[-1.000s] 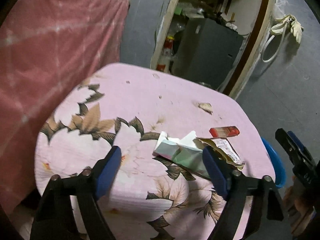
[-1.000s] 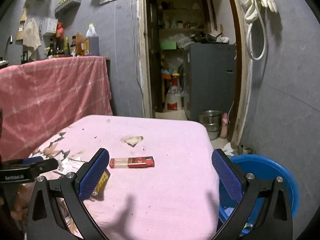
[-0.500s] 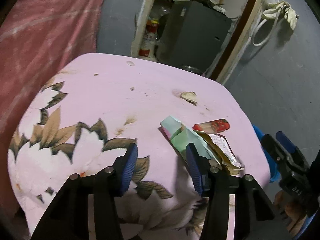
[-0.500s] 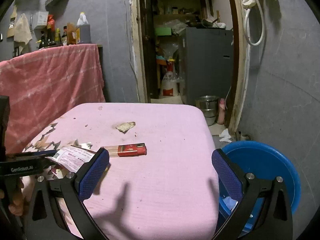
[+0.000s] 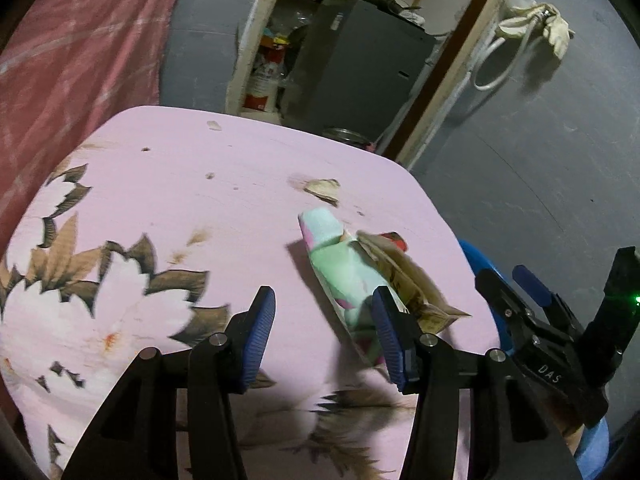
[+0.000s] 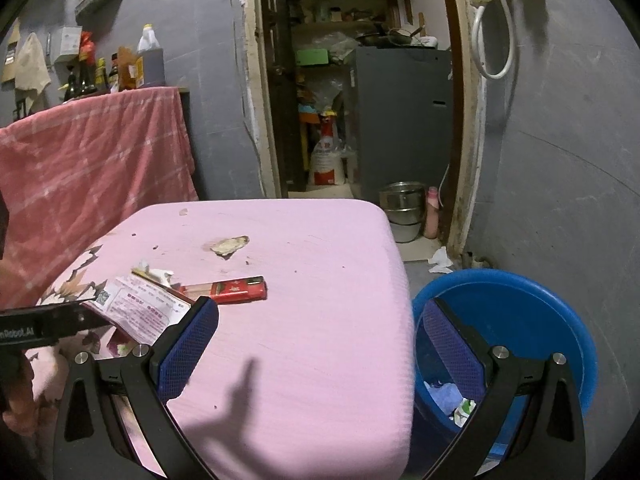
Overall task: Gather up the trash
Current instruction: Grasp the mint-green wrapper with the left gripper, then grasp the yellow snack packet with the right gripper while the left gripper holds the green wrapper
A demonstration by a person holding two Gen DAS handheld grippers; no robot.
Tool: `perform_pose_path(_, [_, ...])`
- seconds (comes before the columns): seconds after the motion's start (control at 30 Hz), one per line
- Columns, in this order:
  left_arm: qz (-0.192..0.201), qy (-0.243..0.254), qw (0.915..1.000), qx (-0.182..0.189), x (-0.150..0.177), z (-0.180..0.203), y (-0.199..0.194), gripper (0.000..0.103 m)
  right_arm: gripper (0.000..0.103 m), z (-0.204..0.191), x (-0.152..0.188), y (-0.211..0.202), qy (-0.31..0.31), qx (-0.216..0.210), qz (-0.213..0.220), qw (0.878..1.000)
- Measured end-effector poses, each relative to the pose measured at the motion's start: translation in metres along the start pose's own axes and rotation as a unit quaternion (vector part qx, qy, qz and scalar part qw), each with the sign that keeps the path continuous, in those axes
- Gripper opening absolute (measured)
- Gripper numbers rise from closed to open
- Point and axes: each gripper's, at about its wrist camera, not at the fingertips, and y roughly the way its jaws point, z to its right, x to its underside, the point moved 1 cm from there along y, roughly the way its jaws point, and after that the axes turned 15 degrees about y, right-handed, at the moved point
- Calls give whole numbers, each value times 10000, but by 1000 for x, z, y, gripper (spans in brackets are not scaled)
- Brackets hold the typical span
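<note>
A green and pink packet (image 5: 340, 272) and a brown printed wrapper (image 5: 404, 280) lie bunched and tilted up on the pink flowered table (image 5: 224, 184). They lean against the right finger (image 5: 390, 340) of my left gripper (image 5: 325, 340), whose jaws stand apart with only tablecloth showing between them. In the right wrist view that wrapper (image 6: 140, 306) rests over the left gripper (image 6: 92, 316). Just beyond lies a red lighter (image 6: 236, 290), with a dry scrap (image 6: 230, 245) farther back. My right gripper (image 6: 320, 344) is wide open over the table's right edge, holding nothing.
A blue bin (image 6: 520, 300) with some trash inside stands on the floor right of the table. A red checked cloth (image 6: 92, 160) hangs at the left. Behind is a doorway with a grey cabinet (image 6: 400, 120) and a steel pot (image 6: 402, 204).
My left gripper's jaws have narrowed and it has moved toward the right. The packet and wrapper have slid right with it and now cover part of the red lighter.
</note>
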Motion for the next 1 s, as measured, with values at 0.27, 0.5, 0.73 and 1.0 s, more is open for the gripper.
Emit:
perform_pose_path(0.27, [-84, 170, 9996, 218, -8, 21, 12, 45, 103, 16, -1, -7, 74, 192, 67, 9998])
perform_pose_path(0.5, [-245, 230, 9988, 361, -12, 36, 30, 45, 103, 36, -2, -11, 229, 268, 46, 9994])
perform_pose_path(0.73, [-312, 63, 9987, 390, -8, 29, 35, 38, 103, 40, 0, -12, 256, 240, 1, 9994])
perform_pose_path(1.0, [-208, -129, 9994, 225, 2, 8, 19, 34, 103, 25, 9, -6, 87, -31, -172, 9998])
